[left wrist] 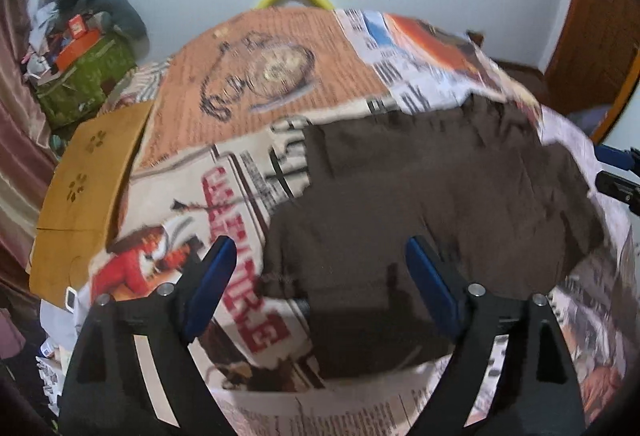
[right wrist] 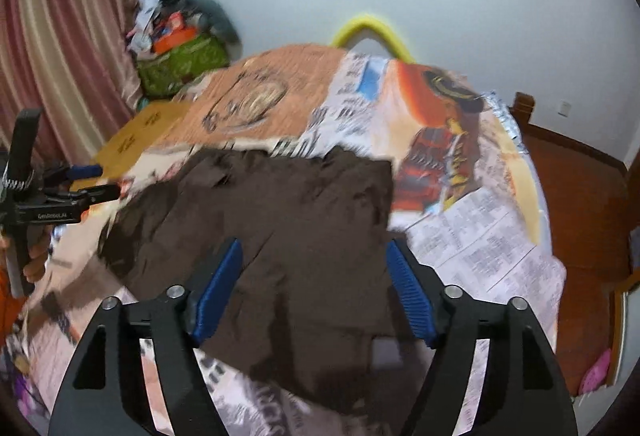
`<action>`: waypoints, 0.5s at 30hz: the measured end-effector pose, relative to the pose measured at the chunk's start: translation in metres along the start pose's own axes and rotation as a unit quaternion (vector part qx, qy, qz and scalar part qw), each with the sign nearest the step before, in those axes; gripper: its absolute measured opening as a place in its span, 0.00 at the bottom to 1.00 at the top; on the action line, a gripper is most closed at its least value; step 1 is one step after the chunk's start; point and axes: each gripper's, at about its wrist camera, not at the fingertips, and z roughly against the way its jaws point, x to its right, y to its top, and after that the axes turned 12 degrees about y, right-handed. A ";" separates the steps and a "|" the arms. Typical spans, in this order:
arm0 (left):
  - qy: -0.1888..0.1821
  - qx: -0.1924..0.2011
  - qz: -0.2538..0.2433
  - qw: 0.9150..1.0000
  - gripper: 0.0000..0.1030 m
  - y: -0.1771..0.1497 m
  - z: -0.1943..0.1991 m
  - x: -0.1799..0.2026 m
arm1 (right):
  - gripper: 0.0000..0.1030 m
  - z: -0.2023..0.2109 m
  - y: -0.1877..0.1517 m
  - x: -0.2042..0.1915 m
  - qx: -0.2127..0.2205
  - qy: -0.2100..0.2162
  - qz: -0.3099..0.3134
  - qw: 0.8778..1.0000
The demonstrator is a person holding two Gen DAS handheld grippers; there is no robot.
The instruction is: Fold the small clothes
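A dark brown garment (left wrist: 420, 204) lies spread flat on a bed covered with a printed newspaper-pattern sheet (left wrist: 248, 84). It also shows in the right wrist view (right wrist: 280, 220). My left gripper (left wrist: 320, 248) is open and empty, hovering above the garment's near left part. My right gripper (right wrist: 314, 248) is open and empty, hovering above the garment's near right part. The left gripper also shows at the left edge of the right wrist view (right wrist: 92, 182), open. The right gripper's fingers (left wrist: 618, 172) show at the right edge of the left wrist view.
A yellow-brown wooden board (left wrist: 88, 188) lies at the bed's left side. A green bag heaped with clutter (left wrist: 84, 76) stands in the far left corner by a pink curtain (right wrist: 60, 36). A yellow curved headboard pad (right wrist: 372, 32) is at the far wall. Wooden floor (right wrist: 580, 196) lies right.
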 end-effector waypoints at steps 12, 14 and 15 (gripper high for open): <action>0.033 -0.023 -0.080 0.996 0.85 -0.022 -0.034 0.043 | 0.70 -0.062 -0.025 -0.019 -0.081 -0.049 0.084 0.992; 0.035 -0.022 -0.082 0.996 0.86 -0.019 -0.040 0.046 | 0.70 -0.065 -0.024 -0.022 -0.080 -0.057 0.097 0.990; 0.037 -0.022 -0.082 0.996 0.86 -0.017 -0.043 0.046 | 0.70 -0.067 -0.024 -0.023 -0.081 -0.059 0.102 0.990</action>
